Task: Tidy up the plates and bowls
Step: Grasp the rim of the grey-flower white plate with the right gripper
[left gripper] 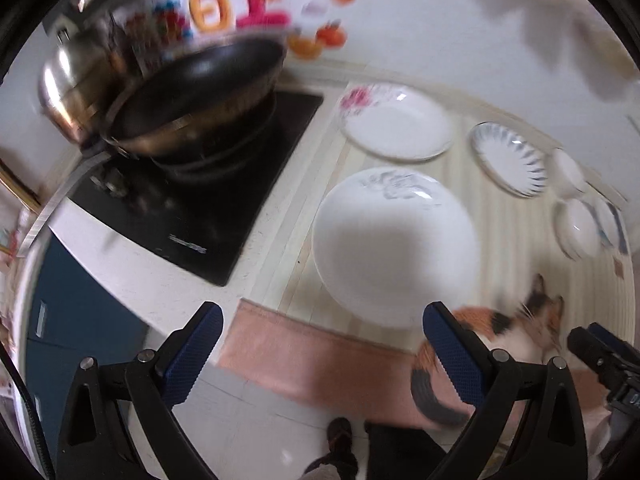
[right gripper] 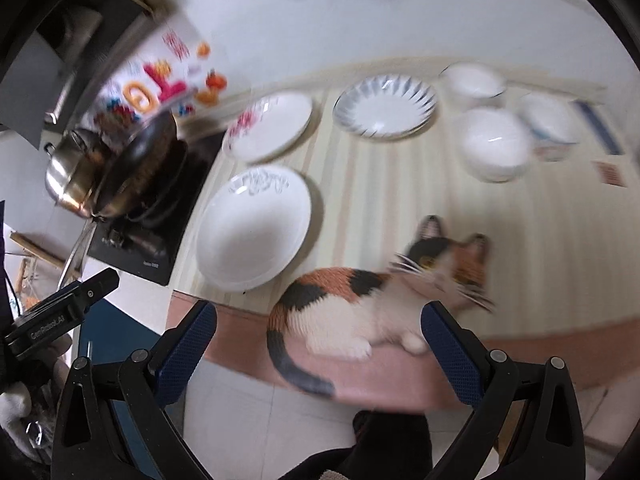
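Both the left gripper (left gripper: 322,354) and right gripper (right gripper: 318,354) hang wide apart and empty above the counter—likely poised to choose—while plates (right gripper: 254,226) and, seemingly, bowls (right gripper: 494,144) lie spread singly beside a cat (right gripper: 360,304).

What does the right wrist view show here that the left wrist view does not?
Only the right wrist view shows the cat's face and the white bowls plainly. Only the left wrist view shows a shoe on the floor. Both show the wok, three plates including the big white plate, and open, empty jaws.
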Motion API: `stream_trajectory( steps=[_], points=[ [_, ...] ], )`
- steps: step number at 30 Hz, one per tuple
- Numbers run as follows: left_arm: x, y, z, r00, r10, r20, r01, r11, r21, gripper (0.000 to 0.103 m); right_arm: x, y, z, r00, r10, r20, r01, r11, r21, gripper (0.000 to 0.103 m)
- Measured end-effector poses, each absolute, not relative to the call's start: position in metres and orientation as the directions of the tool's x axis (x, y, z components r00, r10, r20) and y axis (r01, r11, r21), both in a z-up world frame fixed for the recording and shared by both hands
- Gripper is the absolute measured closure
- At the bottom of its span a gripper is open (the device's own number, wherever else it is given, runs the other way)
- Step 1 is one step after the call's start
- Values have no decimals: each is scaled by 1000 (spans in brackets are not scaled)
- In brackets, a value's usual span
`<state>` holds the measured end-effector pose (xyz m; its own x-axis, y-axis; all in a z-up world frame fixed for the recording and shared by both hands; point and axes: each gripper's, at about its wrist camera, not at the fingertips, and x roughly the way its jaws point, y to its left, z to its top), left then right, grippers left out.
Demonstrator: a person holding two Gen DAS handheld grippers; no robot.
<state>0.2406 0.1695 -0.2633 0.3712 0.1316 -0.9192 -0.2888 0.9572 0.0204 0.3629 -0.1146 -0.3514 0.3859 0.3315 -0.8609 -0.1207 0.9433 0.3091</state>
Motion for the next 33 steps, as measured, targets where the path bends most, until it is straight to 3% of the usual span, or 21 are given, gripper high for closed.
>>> stream_trajectory(
  steps=[3, 7, 9, 11, 13, 14, 15, 17, 33],
  points=[
    [281, 188, -305, 311, 79, -947, -319, 947, -26, 5, 419, -96, -394, 314, 366, -876, -156, 930, 333, 1],
    [326, 200, -352, 235, 36, -971, -329, 943, -44, 21, 475, -74, -440, 235, 406, -883, -182, 911, 370, 6],
    [338, 203, -369, 200, 32, -979, -327, 944, -36, 34, 497, -63, -461, 192, 427, -883, -195, 899, 392, 21],
    [346, 206, -385, 170, 24, -985, -325, 945, -33, 60, 514, -51, -481, 150, 444, -884, -214, 887, 409, 36],
    [348, 207, -392, 162, 8, -987, -324, 945, -46, 72, 523, -42, -491, 127, 465, -876, -224, 874, 431, 52],
    [348, 207, -392, 174, 0, -985, -322, 945, -57, 73, 526, -39, -495, 121, 472, -873, -231, 869, 437, 69],
    [349, 207, -392, 182, 1, -983, -323, 945, -59, 73, 529, -35, -499, 115, 480, -870, -241, 863, 444, 80],
    [347, 206, -390, 193, 10, -981, -329, 943, -55, 74, 530, -32, -501, 128, 466, -875, -252, 869, 426, 84],
    [323, 142, -351, 271, -46, -962, -232, 966, -111, 74, 503, -94, -466, 183, 468, -865, -215, 877, 429, 85]
  ],
)
